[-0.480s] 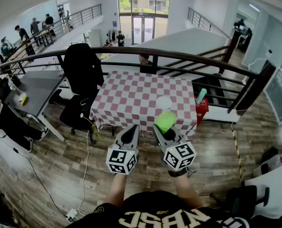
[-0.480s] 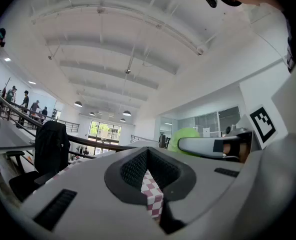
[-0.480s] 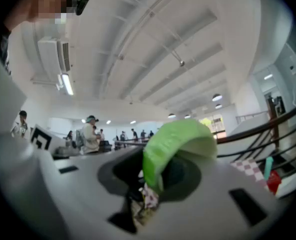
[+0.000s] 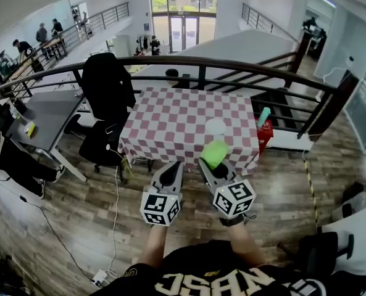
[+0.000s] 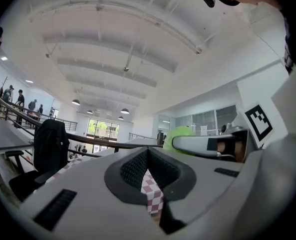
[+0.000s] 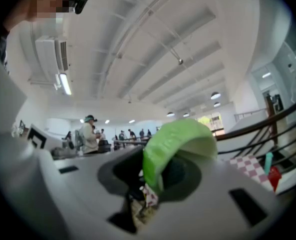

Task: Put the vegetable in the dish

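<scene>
A light green leafy vegetable sticks up from my right gripper, whose jaws are shut on it. It hangs in the air before the near edge of the red-and-white checked table. A white dish lies on the table's near right part, just beyond the vegetable. My left gripper is shut and holds nothing, level with the right one and to its left. The vegetable also shows in the left gripper view, behind the right gripper's white body.
A dark handrail runs behind the table. A black office chair with a jacket stands to the table's left beside a grey desk. A red crate with a teal bottle sits at the table's right. Several people stand far off.
The view has shifted slightly; both grippers with the vegetable sit a touch nearer the table edge. Grip unchanged.
</scene>
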